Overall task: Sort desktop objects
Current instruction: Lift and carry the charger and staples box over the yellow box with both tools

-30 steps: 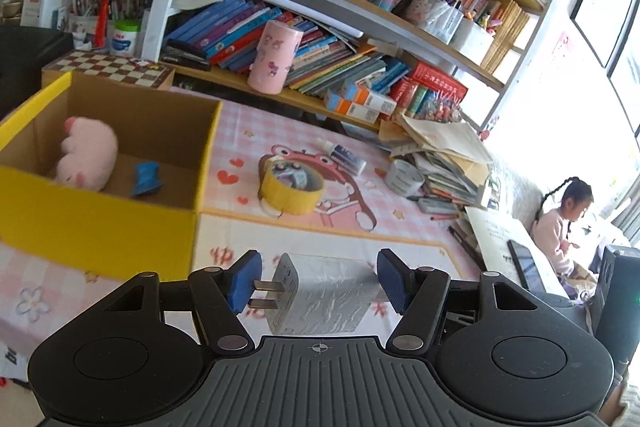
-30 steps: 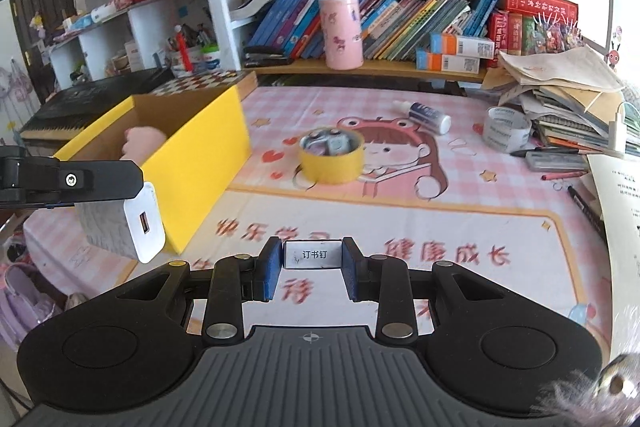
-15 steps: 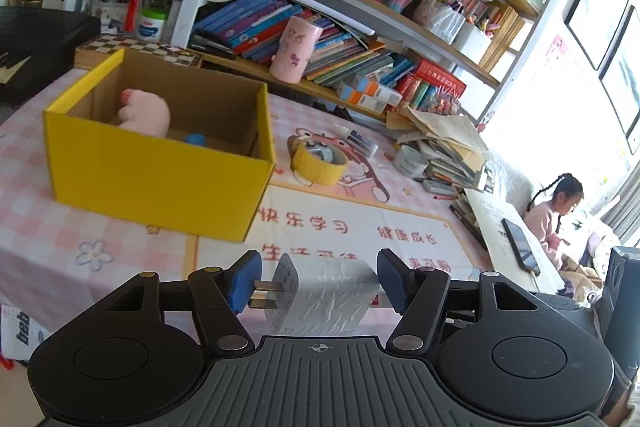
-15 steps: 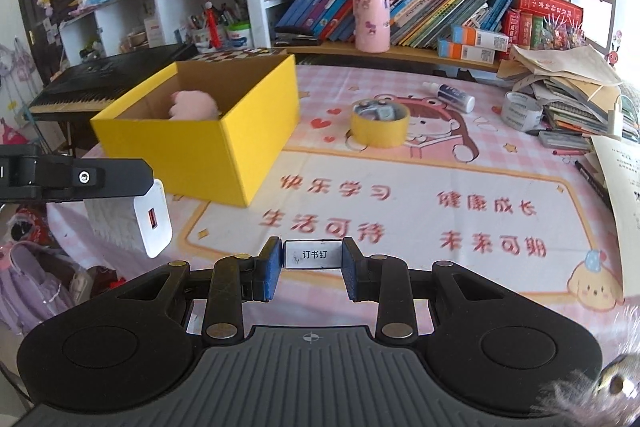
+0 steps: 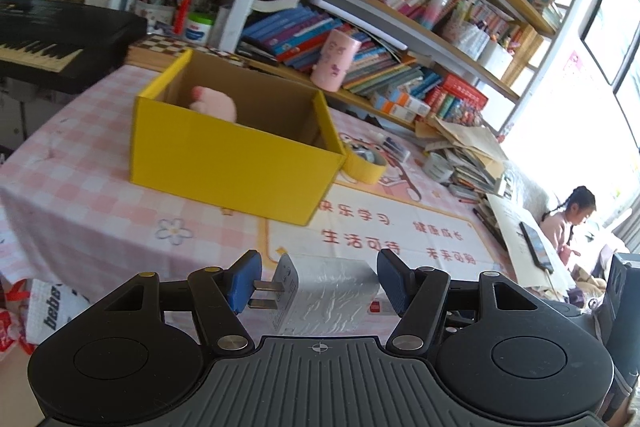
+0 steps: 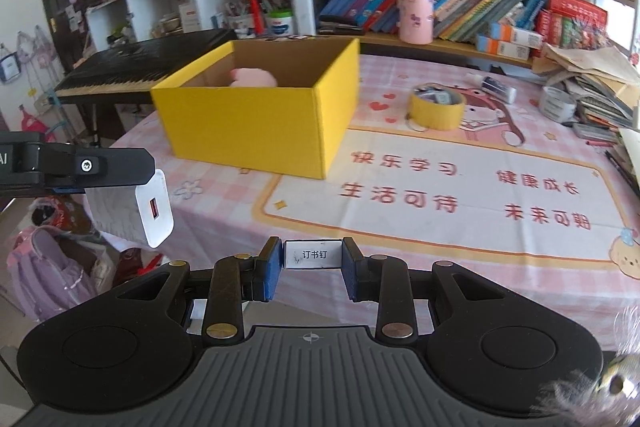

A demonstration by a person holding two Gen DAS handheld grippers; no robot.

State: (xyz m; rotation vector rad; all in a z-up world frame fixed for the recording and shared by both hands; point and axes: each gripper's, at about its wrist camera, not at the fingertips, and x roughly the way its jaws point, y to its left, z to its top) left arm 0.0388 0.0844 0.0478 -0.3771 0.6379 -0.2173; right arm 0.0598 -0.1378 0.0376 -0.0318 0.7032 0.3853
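A small white box [image 6: 312, 254] with the words 订书钉 sits pinched in the right hand-held gripper [image 6: 311, 263], a white plug block [image 5: 326, 293] (two metal prongs, bumpy wrap) is squeezed in the left hand-held gripper [image 5: 319, 279], both above the near edge of the pink checked table [image 6: 420, 267], near a yellow cardboard box [image 6: 256, 115].

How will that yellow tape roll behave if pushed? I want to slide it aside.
The yellow tape roll lies flat on its side, so it should slide, not roll. Small items sit in its core and may trail behind. It looks stiff and fairly light.
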